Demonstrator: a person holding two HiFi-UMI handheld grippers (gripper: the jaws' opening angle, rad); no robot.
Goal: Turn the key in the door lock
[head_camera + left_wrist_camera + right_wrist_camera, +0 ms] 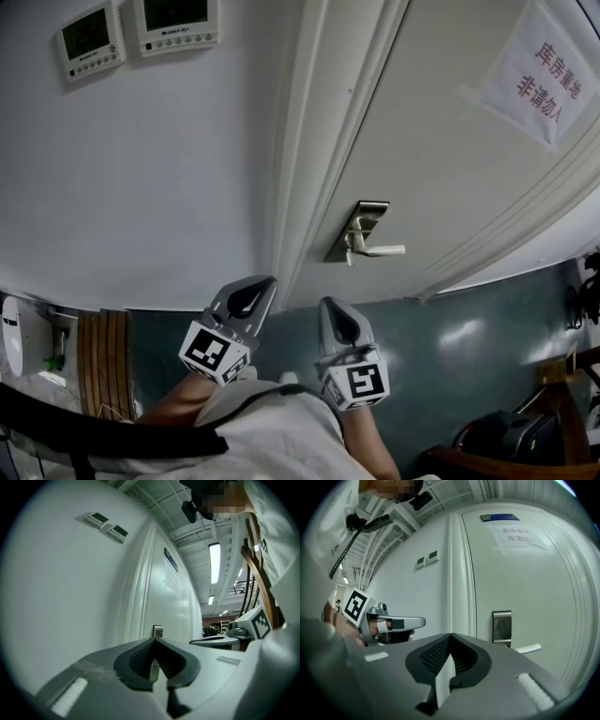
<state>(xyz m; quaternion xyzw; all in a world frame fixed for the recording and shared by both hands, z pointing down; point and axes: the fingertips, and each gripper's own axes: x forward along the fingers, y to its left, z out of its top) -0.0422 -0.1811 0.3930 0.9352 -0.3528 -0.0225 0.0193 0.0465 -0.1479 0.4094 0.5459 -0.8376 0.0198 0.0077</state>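
Silver key [153, 670] in the left claw [154, 640] — right claw [450, 635] closed, empty.

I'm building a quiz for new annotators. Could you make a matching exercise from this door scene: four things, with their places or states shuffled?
1 silver metal lever handle
2 white paper notice with red characters
3 two white wall control panels
4 right gripper

A left of the white door
B jaws shut, nothing between
C high on the door
D at the silver lock plate's lower end

Pairs: 1-D, 2-C, 3-A, 4-B
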